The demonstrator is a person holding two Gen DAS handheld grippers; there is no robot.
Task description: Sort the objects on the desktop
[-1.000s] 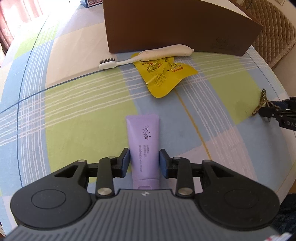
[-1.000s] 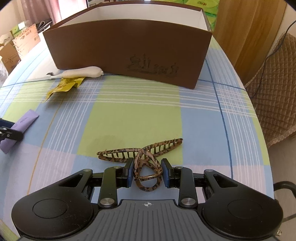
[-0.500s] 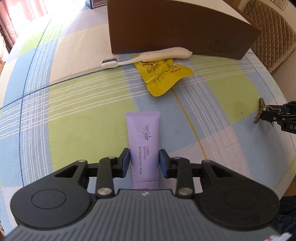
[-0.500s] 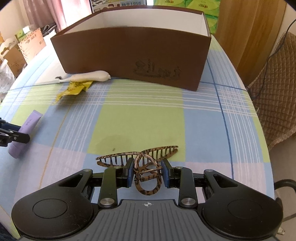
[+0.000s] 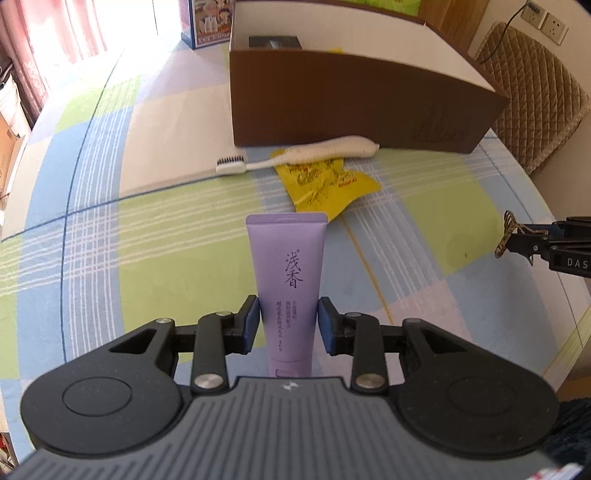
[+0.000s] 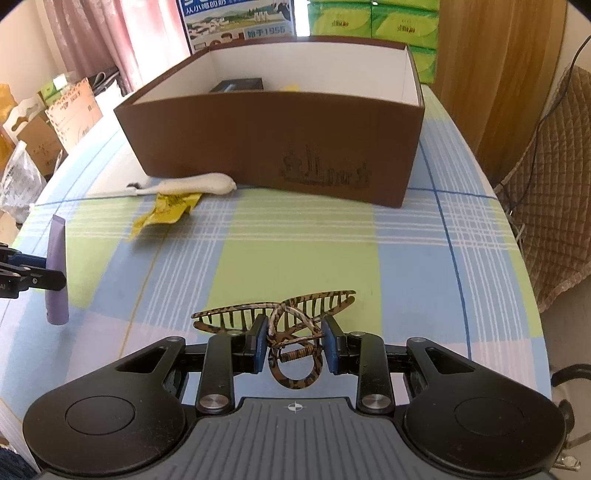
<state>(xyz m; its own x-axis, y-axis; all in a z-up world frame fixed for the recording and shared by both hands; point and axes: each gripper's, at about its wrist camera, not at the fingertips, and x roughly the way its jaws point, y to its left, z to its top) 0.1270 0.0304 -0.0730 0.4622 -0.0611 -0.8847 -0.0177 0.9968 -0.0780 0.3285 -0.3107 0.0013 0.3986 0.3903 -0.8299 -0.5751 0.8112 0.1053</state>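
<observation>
Your left gripper [image 5: 288, 321] has its fingers clamped on the purple tube [image 5: 286, 273], lifted off the worktop [image 5: 147, 258]; your right gripper [image 6: 293, 343] pinches the hair claw [image 6: 284, 317]. Ahead sits the brown box [image 6: 280, 136] (open-topped, a dark item inside), with a toothbrush [image 5: 295, 157] and yellow sachet [image 5: 325, 182] lying against its front wall.

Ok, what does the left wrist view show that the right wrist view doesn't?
Only the left wrist view shows the printed face of the purple tube and the wall sockets. Only the right wrist view shows the green tissue packs and the hair claw's full shape. Both show the brown box, toothbrush, yellow packet, and both grippers, left and right, shut on their items.
</observation>
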